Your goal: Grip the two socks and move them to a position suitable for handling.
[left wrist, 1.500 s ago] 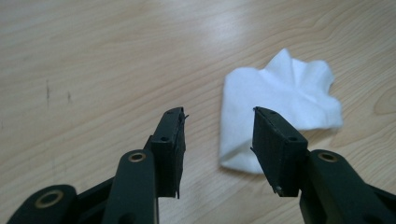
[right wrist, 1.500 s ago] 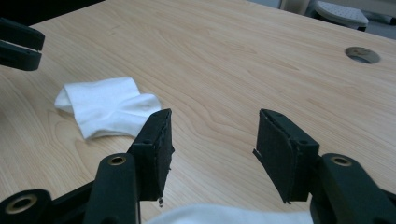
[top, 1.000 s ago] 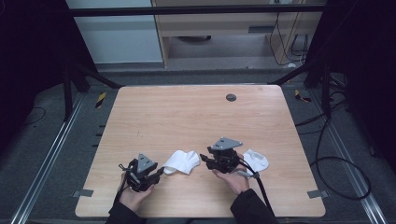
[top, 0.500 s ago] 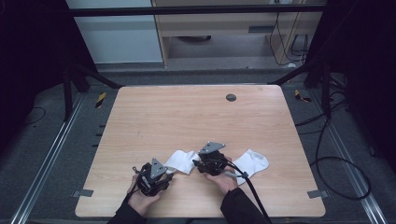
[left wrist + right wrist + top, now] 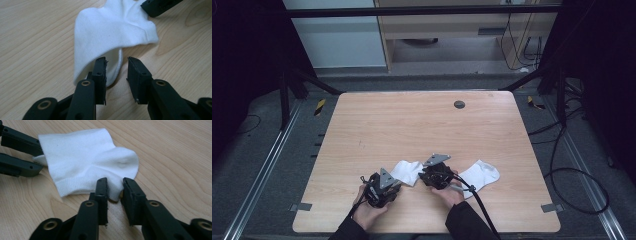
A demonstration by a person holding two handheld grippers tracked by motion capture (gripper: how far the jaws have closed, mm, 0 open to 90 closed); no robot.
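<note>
A white ankle sock (image 5: 408,171) lies flat near the table's front edge, between my two grippers. My left gripper (image 5: 397,181) meets it from the left. In the left gripper view the sock (image 5: 110,30) drapes over one jaw of my left gripper (image 5: 117,61), and a gap shows beside the other. My right gripper (image 5: 422,176) meets it from the right; its jaws (image 5: 113,181) straddle a corner of the sock (image 5: 87,157). Both pairs of jaws have just been closing, and neither visibly presses the cloth.
A second white sock (image 5: 481,175) lies just right of the right hand. The wooden table (image 5: 412,125) has a small dark round cap (image 5: 459,104) toward its far side. Cables trail across the floor at right, and metal rails flank the table.
Both grippers have moved in on the sock between them, the left one rightward and the right one leftward and down. Their jaws now stand at its opposite edges.
</note>
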